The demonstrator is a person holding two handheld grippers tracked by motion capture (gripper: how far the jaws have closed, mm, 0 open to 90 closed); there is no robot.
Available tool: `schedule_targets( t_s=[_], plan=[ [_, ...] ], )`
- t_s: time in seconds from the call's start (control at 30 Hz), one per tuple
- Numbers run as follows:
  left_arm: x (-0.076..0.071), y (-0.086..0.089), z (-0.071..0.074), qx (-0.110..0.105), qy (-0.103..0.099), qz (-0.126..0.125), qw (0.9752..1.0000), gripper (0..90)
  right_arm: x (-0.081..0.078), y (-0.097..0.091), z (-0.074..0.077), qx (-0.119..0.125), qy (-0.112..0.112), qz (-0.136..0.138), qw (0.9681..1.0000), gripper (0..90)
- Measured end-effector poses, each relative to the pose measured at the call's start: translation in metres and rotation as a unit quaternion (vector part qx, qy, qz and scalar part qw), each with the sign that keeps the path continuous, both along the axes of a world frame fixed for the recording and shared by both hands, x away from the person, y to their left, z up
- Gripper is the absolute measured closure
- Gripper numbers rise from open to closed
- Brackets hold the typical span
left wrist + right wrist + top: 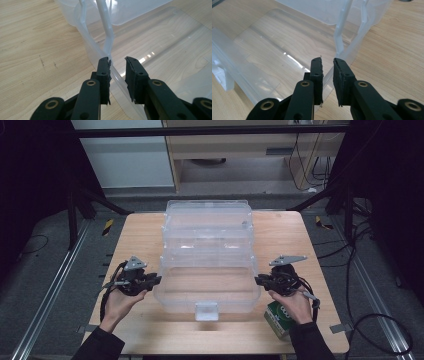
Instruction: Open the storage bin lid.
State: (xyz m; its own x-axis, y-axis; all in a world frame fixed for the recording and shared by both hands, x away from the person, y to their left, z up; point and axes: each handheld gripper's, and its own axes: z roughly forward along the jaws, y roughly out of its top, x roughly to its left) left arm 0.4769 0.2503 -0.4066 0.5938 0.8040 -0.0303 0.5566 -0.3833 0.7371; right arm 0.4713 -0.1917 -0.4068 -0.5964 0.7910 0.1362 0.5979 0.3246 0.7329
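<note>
Black jaws of the left hand-held gripper (117,70) straddle the thin side rim of the clear plastic organiser box (207,262), one pad outside the wall and one inside, with a little daylight showing between pad and plastic; the jaws stand narrow and, as far as I can tell, do not yet pinch the rim. On the opposite side the right hand-held gripper (327,68) sits the same way over the far wall, its jaws narrower and apparently clamped on the rim, though the contact is hard to make out through the clear plastic.

From above, the box stands in the middle of the bench (145,237), tiered trays stepping back away from the person, its bottom tray open and bare, a small latch (206,310) at the near edge. Its long axis runs front to back, so each rim lies straight ahead of its own gripper, the left gripper (142,281) and the right gripper (267,281) about level with each other and equally near. The coming move looks like a two-sided grip on the bottom tray, which calls for the left jaws to finish closing.

Just beside the right hand (295,305) sits a small green carton (279,319), close to the box's near right corner, and it could be nudged if the box slides that way.
</note>
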Motion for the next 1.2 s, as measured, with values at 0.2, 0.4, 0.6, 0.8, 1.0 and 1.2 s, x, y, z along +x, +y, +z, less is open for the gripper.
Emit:
schedule_targets(
  t_s=[0.2, 0.4, 0.6, 0.8, 1.0, 1.2],
  plan=[
    [-0.004, 0.006, -0.002, -0.026, -0.011, 0.009, 0.9996, 71.2, 0.001, 0.003, 0.003, -0.017, -0.001, -0.001, 0.9999, 77.5],
    [-0.010, 0.016, 0.005, -0.031, -0.033, 0.024, 0.9987, 66.7, -0.003, -0.002, 0.017, -0.014, -0.022, -0.012, 0.9996, 72.0],
    [-0.009, 0.031, 0.007, -0.046, -0.050, 0.042, 0.9968, 56.6, -0.010, -0.012, 0.030, -0.032, -0.017, -0.028, 0.9989, 61.5],
    [-0.002, 0.055, 0.000, -0.024, -0.067, 0.095, 0.9929, 49.5, -0.016, -0.022, 0.035, -0.051, -0.005, -0.044, 0.9977, 43.9],
    [0.006, 0.071, -0.013, -0.024, -0.050, 0.128, 0.9902, 45.1, -0.021, -0.025, 0.040, -0.079, 0.017, -0.048, 0.9956, 31.5],
    [0.007, 0.076, -0.015, -0.025, -0.050, 0.140, 0.9885, 43.6, -0.025, -0.020, 0.046, -0.100, 0.045, -0.049, 0.9928, 23.9]
  ],
)
